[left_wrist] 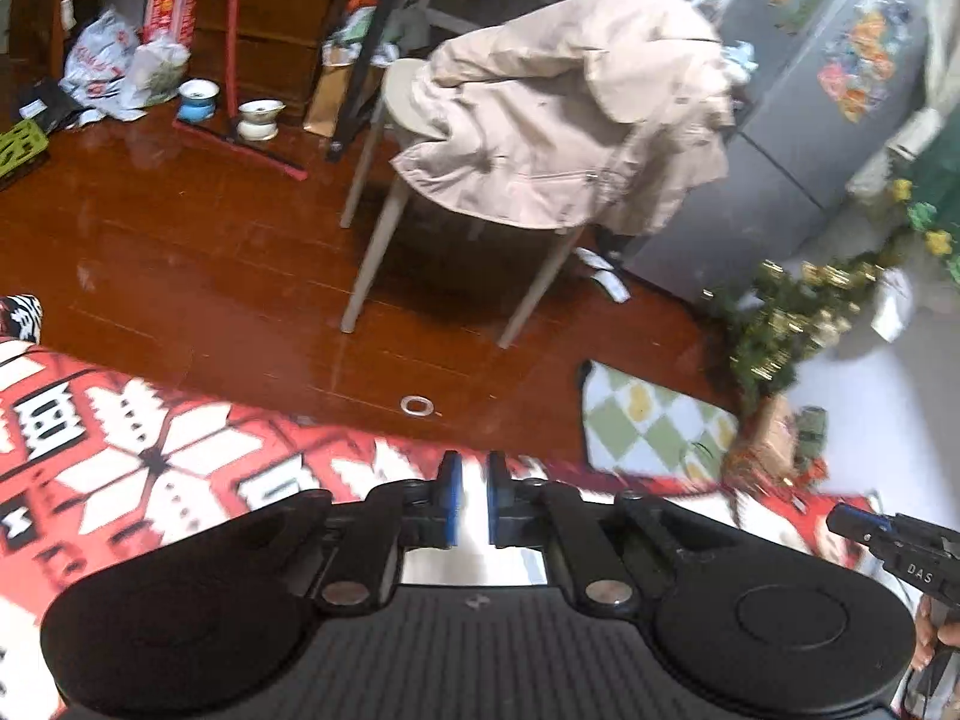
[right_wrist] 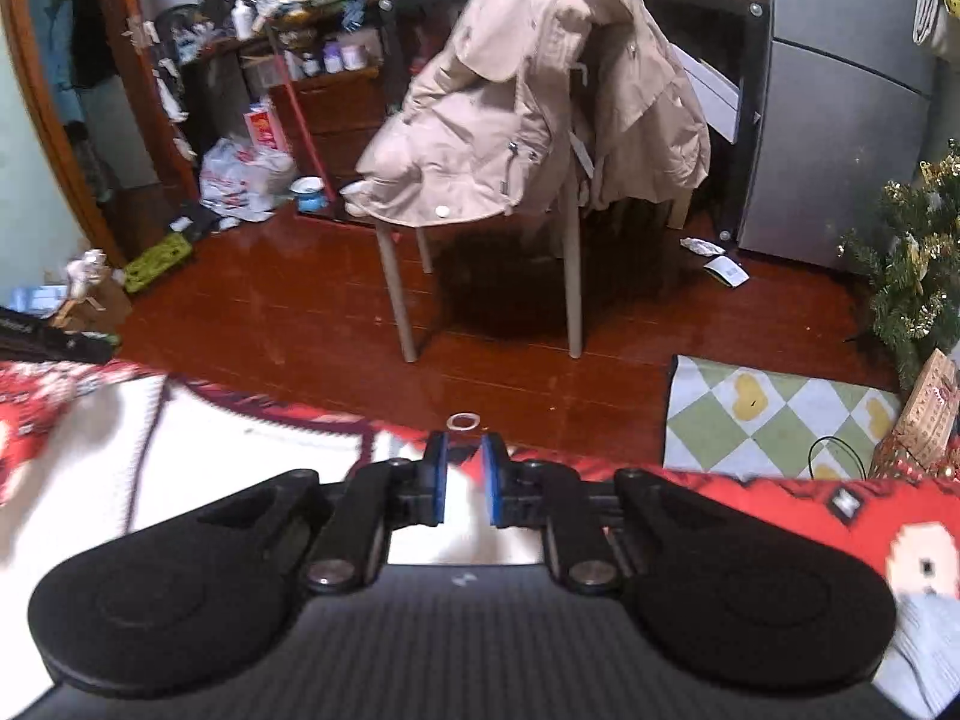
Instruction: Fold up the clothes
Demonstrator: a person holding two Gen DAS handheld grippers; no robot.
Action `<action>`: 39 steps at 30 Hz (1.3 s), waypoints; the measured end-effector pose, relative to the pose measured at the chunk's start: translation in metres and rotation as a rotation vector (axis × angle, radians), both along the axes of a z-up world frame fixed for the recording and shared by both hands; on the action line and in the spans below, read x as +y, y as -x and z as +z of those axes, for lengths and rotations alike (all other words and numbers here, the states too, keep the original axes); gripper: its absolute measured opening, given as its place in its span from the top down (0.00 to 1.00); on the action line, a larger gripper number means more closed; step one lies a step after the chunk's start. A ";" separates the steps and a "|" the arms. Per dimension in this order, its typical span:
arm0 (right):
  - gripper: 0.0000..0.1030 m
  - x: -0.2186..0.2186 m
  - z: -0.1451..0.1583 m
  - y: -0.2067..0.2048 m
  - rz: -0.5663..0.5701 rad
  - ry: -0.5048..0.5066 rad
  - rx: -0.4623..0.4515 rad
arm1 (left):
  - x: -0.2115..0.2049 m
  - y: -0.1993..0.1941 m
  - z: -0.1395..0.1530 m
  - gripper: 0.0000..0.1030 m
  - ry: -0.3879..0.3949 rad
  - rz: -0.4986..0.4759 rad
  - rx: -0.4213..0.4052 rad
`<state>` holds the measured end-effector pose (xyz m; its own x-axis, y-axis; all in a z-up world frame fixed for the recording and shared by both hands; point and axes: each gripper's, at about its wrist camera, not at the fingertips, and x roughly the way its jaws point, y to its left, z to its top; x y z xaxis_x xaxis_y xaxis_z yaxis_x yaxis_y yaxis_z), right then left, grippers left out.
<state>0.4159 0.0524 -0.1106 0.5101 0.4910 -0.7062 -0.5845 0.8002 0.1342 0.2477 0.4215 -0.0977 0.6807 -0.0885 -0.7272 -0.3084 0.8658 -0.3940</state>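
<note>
A white garment (right_wrist: 240, 468) with dark trim lies on a red-and-white patterned blanket (left_wrist: 120, 456), on the left of the right wrist view. My left gripper (left_wrist: 474, 498) hovers over the blanket's far edge. Its blue pads stand a narrow gap apart, with only pale cloth showing beyond the gap. My right gripper (right_wrist: 462, 477) sits over the garment's right end by the blanket (right_wrist: 780, 516); its pads are also slightly apart and pinch nothing. The right gripper's tip (left_wrist: 837, 521) enters the left wrist view at lower right, held by a hand (left_wrist: 936, 636).
Beyond the blanket is a dark red wooden floor with a small ring (left_wrist: 418, 405). A chair draped with a beige jacket (right_wrist: 528, 108) stands ahead, and a grey fridge (right_wrist: 840, 120) is at the right. A checkered mat (right_wrist: 774, 420), a small Christmas tree (right_wrist: 912, 282) and bags (left_wrist: 114, 66) line the edges.
</note>
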 end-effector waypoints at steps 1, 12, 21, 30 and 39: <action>0.87 -0.008 0.008 0.011 0.008 0.007 0.001 | -0.003 0.010 0.006 0.86 0.003 -0.019 -0.002; 0.88 -0.080 0.006 0.163 0.008 0.039 0.087 | -0.065 0.133 -0.010 0.90 0.077 -0.123 0.010; 0.91 -0.123 -0.032 0.224 -0.058 0.029 0.045 | -0.057 0.196 -0.047 0.96 0.039 -0.046 0.054; 0.95 -0.122 -0.026 0.226 -0.075 0.051 0.024 | -0.064 0.207 -0.046 0.95 0.005 -0.033 0.050; 1.00 -0.099 -0.032 0.183 -0.145 0.038 0.034 | -0.056 0.190 -0.046 0.96 0.011 -0.011 0.054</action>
